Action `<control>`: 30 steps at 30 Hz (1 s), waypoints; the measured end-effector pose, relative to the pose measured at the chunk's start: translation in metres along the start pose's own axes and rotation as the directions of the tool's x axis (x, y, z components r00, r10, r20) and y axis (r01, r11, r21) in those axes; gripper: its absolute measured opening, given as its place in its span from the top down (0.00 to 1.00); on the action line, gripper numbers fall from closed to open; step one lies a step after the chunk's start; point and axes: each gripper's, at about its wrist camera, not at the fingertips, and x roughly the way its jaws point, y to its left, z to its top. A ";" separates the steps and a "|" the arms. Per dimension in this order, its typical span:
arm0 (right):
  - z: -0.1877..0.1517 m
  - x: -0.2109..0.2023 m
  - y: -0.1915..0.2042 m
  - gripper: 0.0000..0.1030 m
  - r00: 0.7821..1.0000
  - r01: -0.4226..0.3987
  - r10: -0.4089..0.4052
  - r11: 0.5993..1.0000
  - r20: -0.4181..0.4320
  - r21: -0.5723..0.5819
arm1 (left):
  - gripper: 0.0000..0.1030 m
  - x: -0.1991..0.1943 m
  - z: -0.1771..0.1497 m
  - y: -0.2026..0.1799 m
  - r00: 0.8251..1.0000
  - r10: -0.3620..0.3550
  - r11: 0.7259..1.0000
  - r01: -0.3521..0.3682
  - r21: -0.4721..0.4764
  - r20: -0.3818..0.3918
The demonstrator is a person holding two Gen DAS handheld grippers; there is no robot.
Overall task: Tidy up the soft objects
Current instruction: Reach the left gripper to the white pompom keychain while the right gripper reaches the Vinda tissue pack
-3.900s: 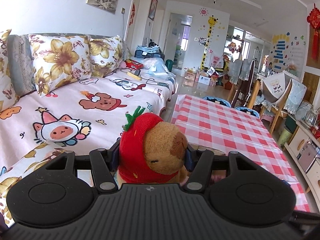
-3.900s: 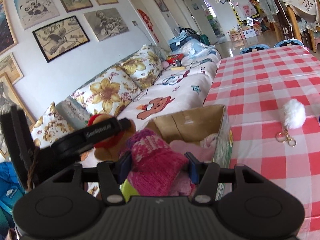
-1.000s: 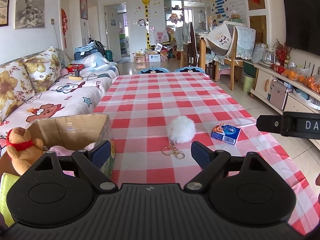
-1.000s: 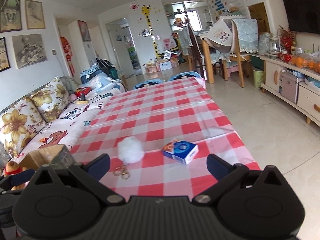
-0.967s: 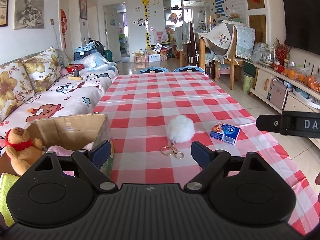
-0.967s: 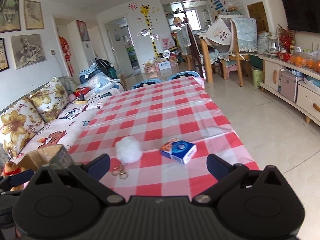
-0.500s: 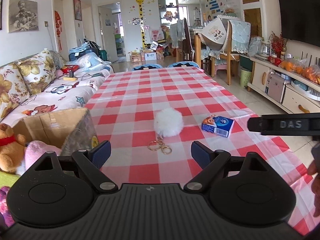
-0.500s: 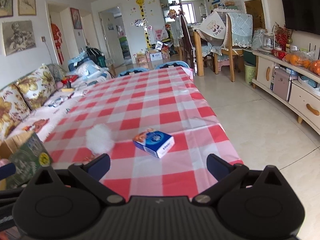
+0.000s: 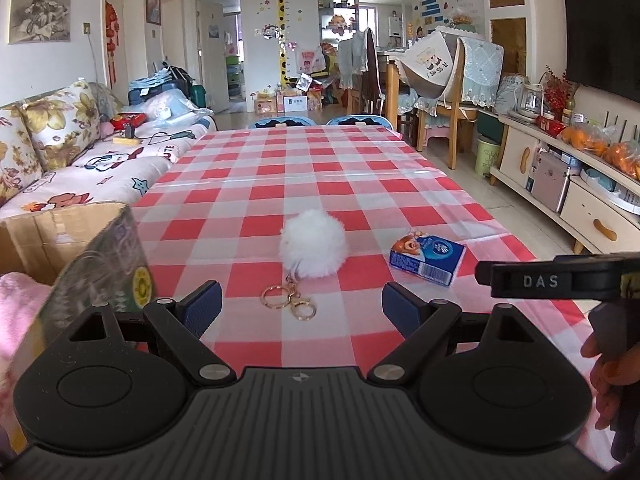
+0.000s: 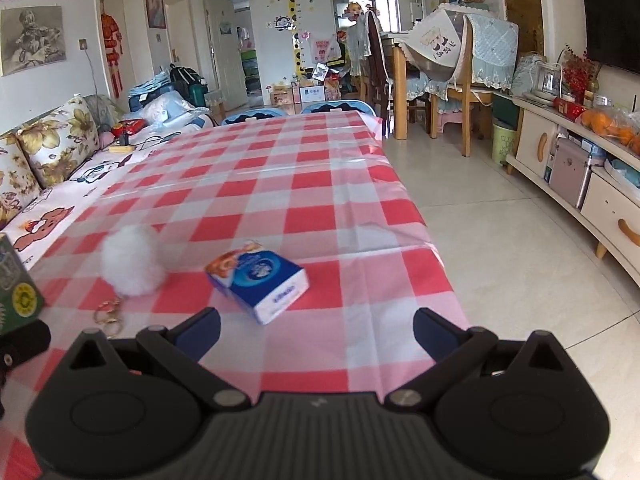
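Left gripper: fingers apart, nothing between them, low over the bench.
Right gripper: fingers apart, empty.
Pompom: white, fluffy, on the bench straight ahead of your left fingers, key rings trailing toward you. Risk: you pinch only fluff and it slips out, or the rings snag the cloth as you lift.
Tissue pack: just beside the pompom, before your right fingers, near the bench's edge. Risk: a nudge pushes it off.
Box: cardboard, at your left, pink cloth inside. Risk: your left gripper clips its wall.
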 end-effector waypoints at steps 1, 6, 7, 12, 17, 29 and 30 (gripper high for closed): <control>0.000 0.003 -0.001 0.01 1.000 -0.003 0.003 1.000 0.000 -0.007 | 0.00 0.004 0.000 -0.001 1.000 0.002 1.000 -0.002 -0.002 0.001; 0.003 0.021 0.001 0.01 0.999 -0.040 0.040 0.997 0.001 -0.059 | 0.00 0.027 0.004 -0.005 1.000 0.007 1.000 -0.008 -0.020 -0.004; 0.003 0.024 0.001 0.01 0.999 -0.050 0.050 0.997 0.000 -0.066 | 0.00 0.031 0.006 -0.005 1.000 0.005 1.000 -0.005 -0.022 -0.001; 0.004 0.042 0.004 0.01 0.996 -0.089 0.089 0.992 -0.005 -0.089 | 0.00 0.052 0.015 -0.011 1.000 -0.009 1.000 0.009 -0.026 0.007; 0.007 0.054 0.007 0.01 0.997 -0.081 0.080 0.991 -0.013 -0.110 | 0.00 0.073 0.021 -0.013 1.000 -0.008 0.998 0.008 -0.064 0.002; 0.017 0.080 0.023 0.01 0.995 -0.092 0.081 0.973 -0.064 -0.210 | 0.00 0.108 0.020 -0.013 0.998 0.005 0.997 -0.010 -0.081 -0.065; 0.017 0.080 0.023 0.04 0.994 -0.100 0.088 0.971 -0.065 -0.216 | 0.00 0.110 0.019 -0.012 0.997 0.005 0.996 -0.012 -0.085 -0.072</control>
